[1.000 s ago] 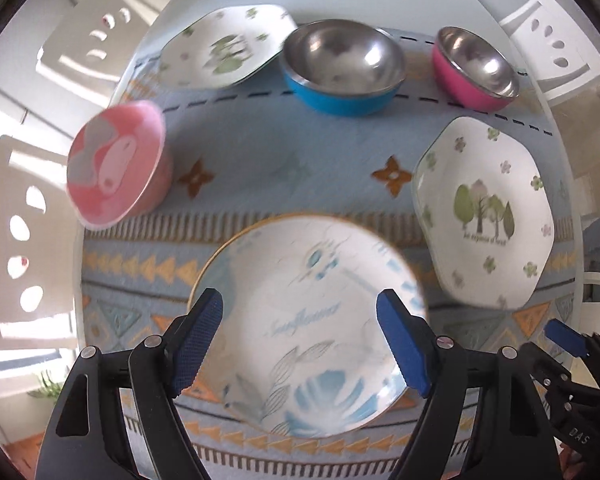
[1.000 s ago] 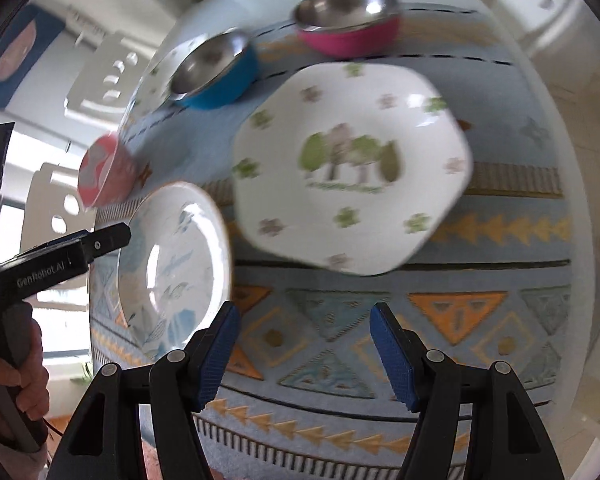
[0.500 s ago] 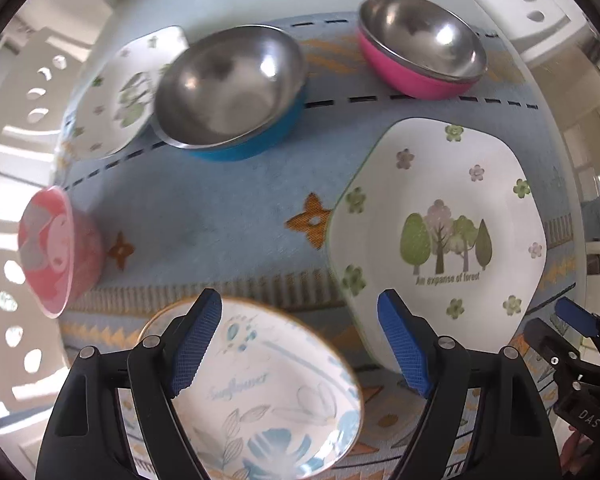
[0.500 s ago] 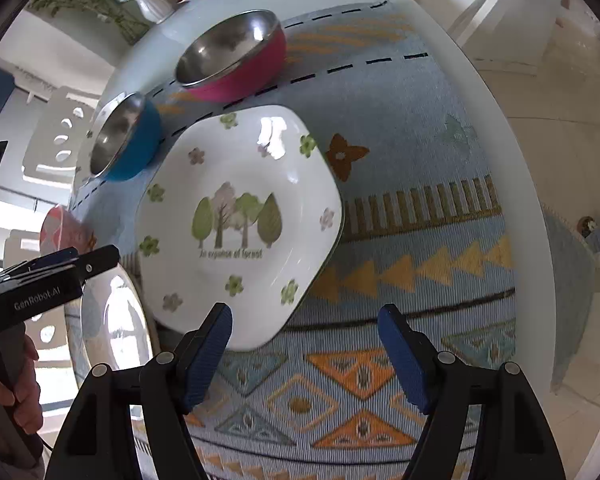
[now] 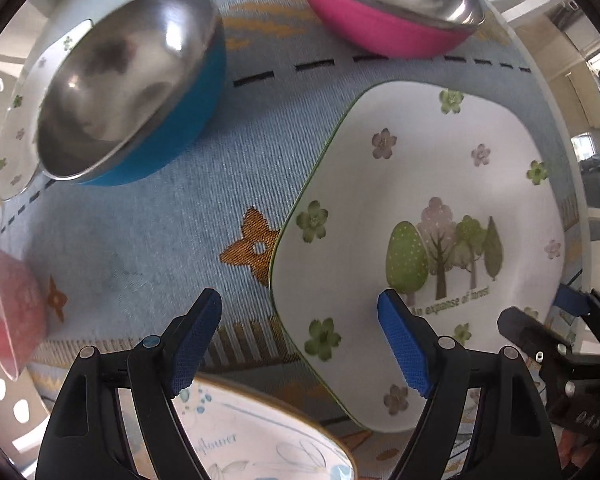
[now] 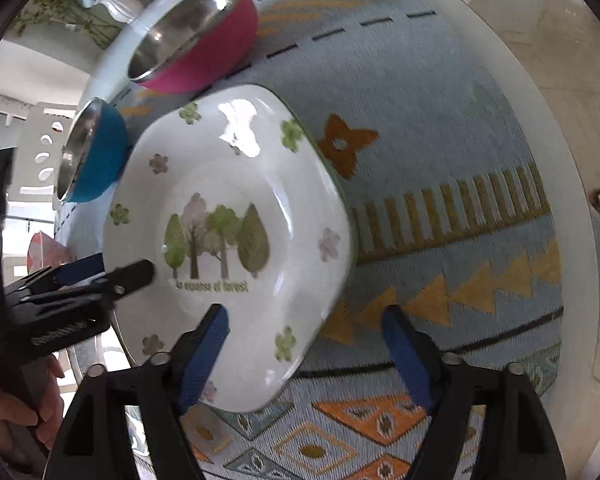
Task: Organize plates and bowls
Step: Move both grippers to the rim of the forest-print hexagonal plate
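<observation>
On the patterned cloth (image 5: 148, 240) covering the counter, the forest-print plate (image 5: 440, 208) lay flat between both grippers. The left gripper (image 5: 300, 344) and right gripper (image 6: 304, 356) each straddled its rim, fingers spread wide, holding nothing. Judging by this, picking up the plate was the step in hand; next, one pair must close on the rim.

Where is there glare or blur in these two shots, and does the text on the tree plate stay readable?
Left wrist view: sharp highlights inside the blue bowl and pink bowl; the tree plate text reads fairly clearly. Right wrist view: a bright window glare on the tree plate, its text smeared, tablecloth edges softly blurred. Both views bend strongly at the rim.
</observation>
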The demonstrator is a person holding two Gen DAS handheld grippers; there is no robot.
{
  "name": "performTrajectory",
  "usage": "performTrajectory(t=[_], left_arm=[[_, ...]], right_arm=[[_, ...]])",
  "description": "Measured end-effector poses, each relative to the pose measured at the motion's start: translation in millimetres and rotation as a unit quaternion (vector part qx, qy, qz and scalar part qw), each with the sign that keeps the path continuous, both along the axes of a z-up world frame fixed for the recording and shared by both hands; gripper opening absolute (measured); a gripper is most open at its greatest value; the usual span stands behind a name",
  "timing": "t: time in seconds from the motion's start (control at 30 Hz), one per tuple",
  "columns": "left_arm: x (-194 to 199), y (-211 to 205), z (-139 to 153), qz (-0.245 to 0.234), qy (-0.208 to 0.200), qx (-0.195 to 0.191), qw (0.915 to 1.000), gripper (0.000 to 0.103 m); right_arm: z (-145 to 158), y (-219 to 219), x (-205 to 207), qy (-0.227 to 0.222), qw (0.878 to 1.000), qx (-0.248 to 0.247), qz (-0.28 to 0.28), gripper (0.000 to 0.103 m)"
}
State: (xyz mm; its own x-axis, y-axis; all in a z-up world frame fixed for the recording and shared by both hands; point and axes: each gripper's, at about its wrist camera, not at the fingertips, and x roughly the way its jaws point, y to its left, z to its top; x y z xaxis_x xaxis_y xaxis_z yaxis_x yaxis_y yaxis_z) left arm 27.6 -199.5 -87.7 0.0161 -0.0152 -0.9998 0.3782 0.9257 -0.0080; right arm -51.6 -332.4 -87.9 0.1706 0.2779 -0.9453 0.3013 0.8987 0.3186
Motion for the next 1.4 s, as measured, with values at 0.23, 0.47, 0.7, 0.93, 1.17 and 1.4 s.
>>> performTrajectory(t=[0.23,0.47,0.7,0.93,1.17,1.4], left_arm=[[8.9,10.1,-9.7,0.012,0.008,-0.037,0.9992,0.096],[17.3,16.5,-15.7,0.013,0.003,-0.040,0.9991,0.103],[16.0,16.4,-16.1,0.016,-0.002,-0.043,0.9990,0.103],[12.6,14.3,-11.2,0.019,-0.006,-0.044,0.9988,0.103],[14.5,15.7,-14.1,0.019,-0.007,-0.044,0.9988,0.103],[14.4,15.2,-13.8,0.019,-0.007,-0.044,0.9988,0.103]], right_arm=[[-7.1,29.3,21.3,0.021,0.996,-0.068,0.051,0.103],[-8.1,39.5,31.1,0.006,0.991,-0.118,0.060,0.103],[-7.6,41.7,35.0,0.001,0.991,-0.119,0.060,0.103],[-5.6,40.5,30.3,-0.005,0.991,-0.121,0.061,0.103],[-5.8,41.7,28.5,-0.007,0.991,-0.122,0.062,0.103],[-5.6,41.6,29.2,-0.007,0.990,-0.122,0.064,0.103]])
